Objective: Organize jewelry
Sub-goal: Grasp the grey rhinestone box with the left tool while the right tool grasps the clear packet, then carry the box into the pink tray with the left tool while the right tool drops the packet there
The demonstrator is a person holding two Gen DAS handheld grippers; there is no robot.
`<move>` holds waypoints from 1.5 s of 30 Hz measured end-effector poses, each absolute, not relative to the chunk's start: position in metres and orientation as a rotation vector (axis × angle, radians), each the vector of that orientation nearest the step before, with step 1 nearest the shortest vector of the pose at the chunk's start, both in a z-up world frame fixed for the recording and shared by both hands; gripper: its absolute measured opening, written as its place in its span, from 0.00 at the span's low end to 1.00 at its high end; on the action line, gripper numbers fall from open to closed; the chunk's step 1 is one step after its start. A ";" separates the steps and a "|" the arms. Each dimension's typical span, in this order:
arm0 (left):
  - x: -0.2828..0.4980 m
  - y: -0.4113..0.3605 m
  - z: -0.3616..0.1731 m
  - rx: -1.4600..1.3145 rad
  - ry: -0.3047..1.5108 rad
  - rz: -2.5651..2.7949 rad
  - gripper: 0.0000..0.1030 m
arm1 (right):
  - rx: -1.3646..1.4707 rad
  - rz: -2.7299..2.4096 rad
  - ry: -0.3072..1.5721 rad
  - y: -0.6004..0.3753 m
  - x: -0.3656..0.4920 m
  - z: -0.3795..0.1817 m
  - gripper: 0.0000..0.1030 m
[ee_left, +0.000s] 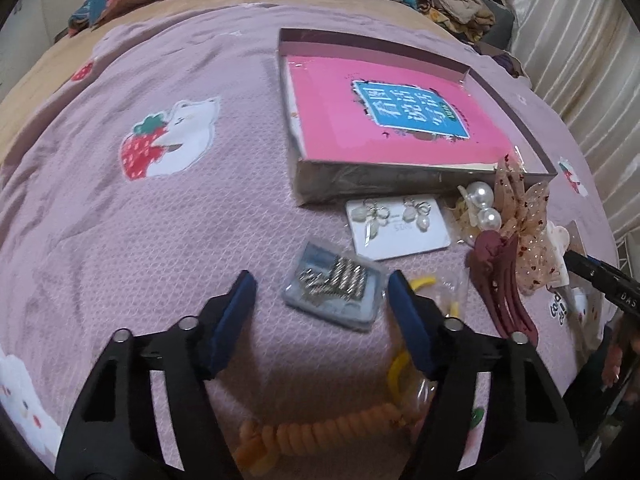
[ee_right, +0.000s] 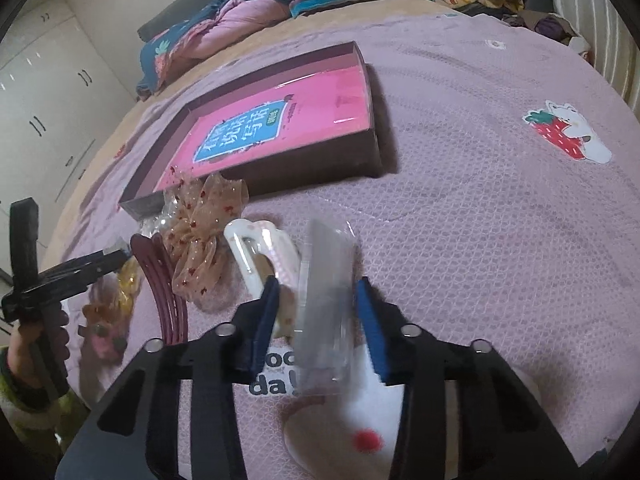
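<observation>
A bed covered by a mauve quilted blanket (ee_left: 120, 240) is shown, with hair accessories and jewelry scattered near a shallow dark box (ee_left: 516, 120) that holds a pink book (ee_left: 360, 120).

In the left wrist view, the left gripper (ee_left: 320, 300) is held low over the blanket with its blue pads spread wide apart and nothing between them. A small clear packet of silver pieces (ee_left: 334, 292) lies just ahead of the gap, seemingly lined up to be picked next. Just beyond it a white card of pearl earrings (ee_left: 396, 228) is laid flat, touching the box's near wall.

In the right wrist view, the right gripper (ee_right: 316, 316) is seen with a clear plastic packet (ee_right: 328, 300) standing upright between its pads. The packet is blurred, and contact on both sides cannot be confirmed, so it cannot be told whether it is gripped. It is probably being lifted toward the box.

Beside it a white hair claw (ee_right: 256, 252) lies against the left pad. A sheer beige bow with red dots (ee_right: 200, 224) and a dark red hair clip (ee_right: 164, 292) are heaped near the box's corner and could be snagged by a reach across. An orange coiled hair tie (ee_left: 340, 428) and a yellow band (ee_left: 424, 282) in a clear bag are crowded under the left gripper's right finger.
</observation>
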State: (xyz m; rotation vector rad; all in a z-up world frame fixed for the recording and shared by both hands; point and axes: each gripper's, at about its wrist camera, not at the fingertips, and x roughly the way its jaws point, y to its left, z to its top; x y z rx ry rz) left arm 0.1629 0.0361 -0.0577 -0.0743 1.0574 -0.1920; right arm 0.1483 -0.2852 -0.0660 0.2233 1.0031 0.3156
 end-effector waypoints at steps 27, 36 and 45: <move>0.156 0.047 -0.008 -0.108 0.937 -0.232 0.42 | 0.229 0.372 0.895 -0.296 0.143 -0.016 0.19; 0.183 0.045 0.019 -0.134 0.896 -0.229 0.42 | 0.198 0.431 0.840 -0.275 0.176 0.019 0.19; 0.218 0.020 0.031 -0.118 0.878 -0.258 0.42 | 0.181 0.446 0.773 -0.259 0.229 0.046 0.19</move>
